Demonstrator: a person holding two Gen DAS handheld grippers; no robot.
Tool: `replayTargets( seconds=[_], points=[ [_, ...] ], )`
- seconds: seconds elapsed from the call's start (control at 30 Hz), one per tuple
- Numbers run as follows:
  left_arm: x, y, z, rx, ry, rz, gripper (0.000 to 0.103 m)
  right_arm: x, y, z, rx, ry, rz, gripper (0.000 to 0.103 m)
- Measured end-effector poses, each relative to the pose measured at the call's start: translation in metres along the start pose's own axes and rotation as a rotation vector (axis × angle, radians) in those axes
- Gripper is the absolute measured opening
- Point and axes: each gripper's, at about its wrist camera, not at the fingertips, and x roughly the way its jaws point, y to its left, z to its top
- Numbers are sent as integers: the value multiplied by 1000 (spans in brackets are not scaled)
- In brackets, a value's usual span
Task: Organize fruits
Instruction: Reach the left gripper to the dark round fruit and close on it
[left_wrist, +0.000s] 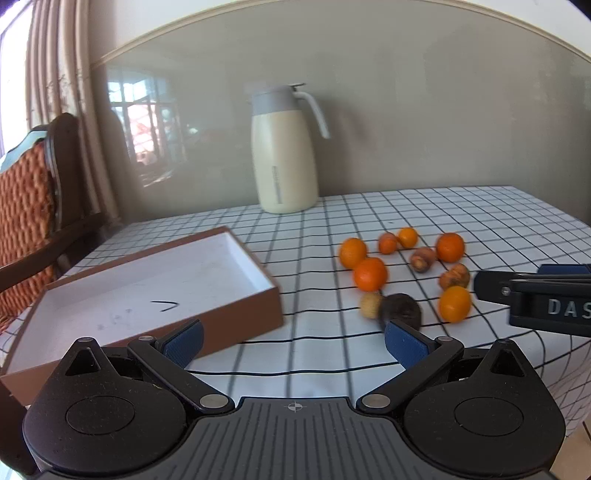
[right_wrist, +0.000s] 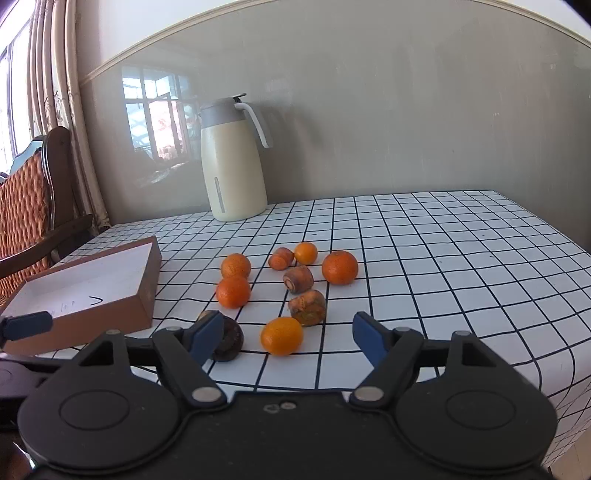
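The nearest orange (right_wrist: 282, 335) sits on the checked tablecloth (right_wrist: 443, 258) between the right gripper (right_wrist: 286, 338)'s spread, empty jaws, light, firm and apt to roll, best pinched across its middle, while the left gripper (left_wrist: 293, 341) hovers wide open beside the box (left_wrist: 147, 280).
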Motion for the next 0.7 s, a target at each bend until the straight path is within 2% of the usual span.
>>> replayTargets(
  seconds=[0.4, 0.47, 0.5, 0.53, 0.7],
  points=[
    [19, -43, 1, -5, 6, -53, 103, -5, -18, 2, 62, -16, -19, 69],
    [24, -47, 1, -14, 9, -58, 91, -7, -21, 2, 70, -18, -19, 69],
    [27, -49, 1, -15, 23, -65, 76, -7, -22, 2, 74, -20, -21, 69],
    [32, -50, 1, -19, 41, -74, 70, -8, -23, 2, 77, -22, -22, 69],
    [43, -56, -1, -35, 56, -67, 70, -8, -25, 3, 77, -22, -21, 69]
  ],
)
